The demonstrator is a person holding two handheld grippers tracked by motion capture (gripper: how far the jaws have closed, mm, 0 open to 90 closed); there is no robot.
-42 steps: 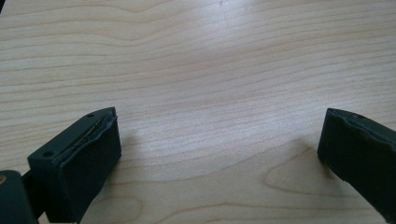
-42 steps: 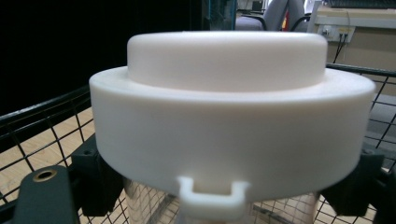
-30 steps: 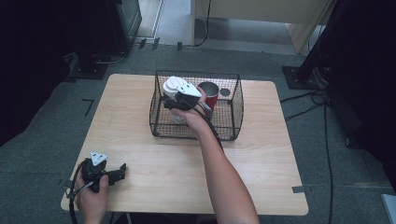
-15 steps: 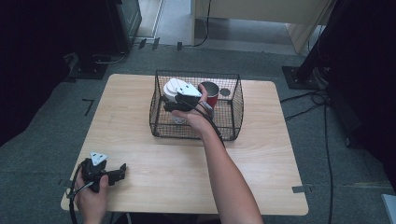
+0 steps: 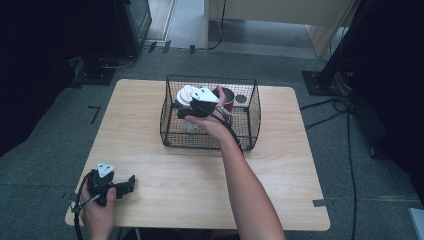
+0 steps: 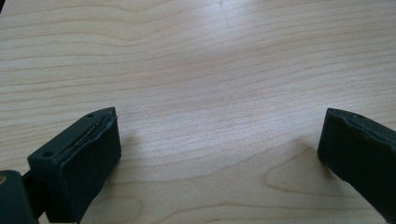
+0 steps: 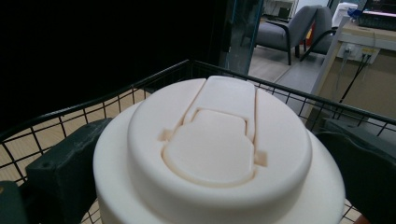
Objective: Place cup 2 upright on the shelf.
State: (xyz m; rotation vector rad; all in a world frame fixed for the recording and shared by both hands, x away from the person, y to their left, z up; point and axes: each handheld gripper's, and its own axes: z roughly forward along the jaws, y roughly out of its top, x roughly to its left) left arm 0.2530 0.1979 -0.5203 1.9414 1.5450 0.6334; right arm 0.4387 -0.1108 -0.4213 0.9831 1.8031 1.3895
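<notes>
Soft overhead light falls evenly on the table (image 5: 280,165), while the room's edges sink into dark. Beyond the right gripper (image 5: 182,112) the white lid (image 7: 215,140) glows slightly soft; the chairs far behind it blur.

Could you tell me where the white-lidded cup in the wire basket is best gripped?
Grip the cup just below its wide lid, coming from above through the open top of the basket. The overhanging rim would probably stop it slipping, as the right claw straddles it.
</notes>
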